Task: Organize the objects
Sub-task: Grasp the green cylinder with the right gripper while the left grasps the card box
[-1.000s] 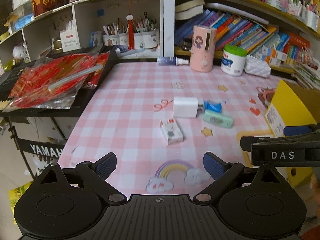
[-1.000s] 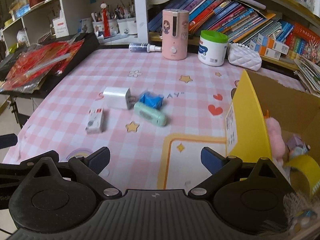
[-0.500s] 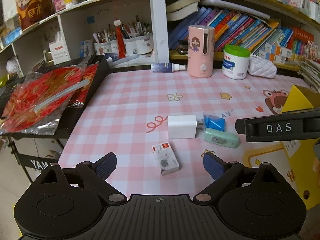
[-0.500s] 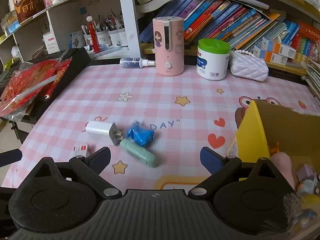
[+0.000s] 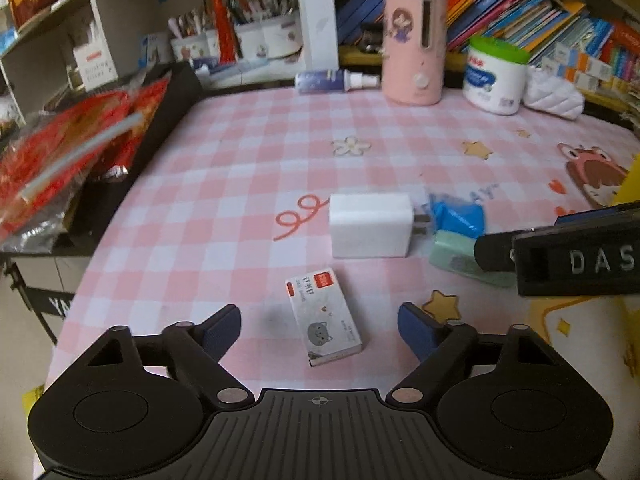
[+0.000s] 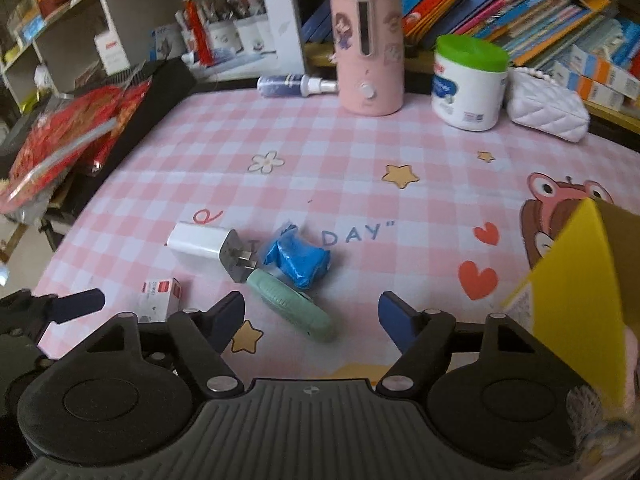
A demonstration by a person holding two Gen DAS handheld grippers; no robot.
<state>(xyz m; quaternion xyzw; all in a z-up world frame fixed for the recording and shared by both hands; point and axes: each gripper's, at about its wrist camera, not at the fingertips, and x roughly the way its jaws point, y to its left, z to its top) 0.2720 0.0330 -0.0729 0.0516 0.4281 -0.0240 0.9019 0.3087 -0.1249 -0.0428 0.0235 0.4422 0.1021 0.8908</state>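
While both jaws have just been narrowing, the left tool (image 5: 319, 330) straddles the small cat-printed box (image 5: 323, 317), not touching. The right tool (image 6: 311, 314), stamped "DAS", frames the green case (image 6: 291, 306), pads clear. Farther: white charger (image 5: 371, 225), blue packet (image 6: 301, 258), "DAY" on the tabletop (image 6: 360, 184).

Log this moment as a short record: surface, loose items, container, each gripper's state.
surface: pink checked tablecloth
loose items: white charger, blue packet, green case, staple box
container: yellow box, at the right edge, open
left gripper: jaws have just been closing, still apart either side of the staple box, not touching it
right gripper: jaws have just been closing, open around the green case's near end
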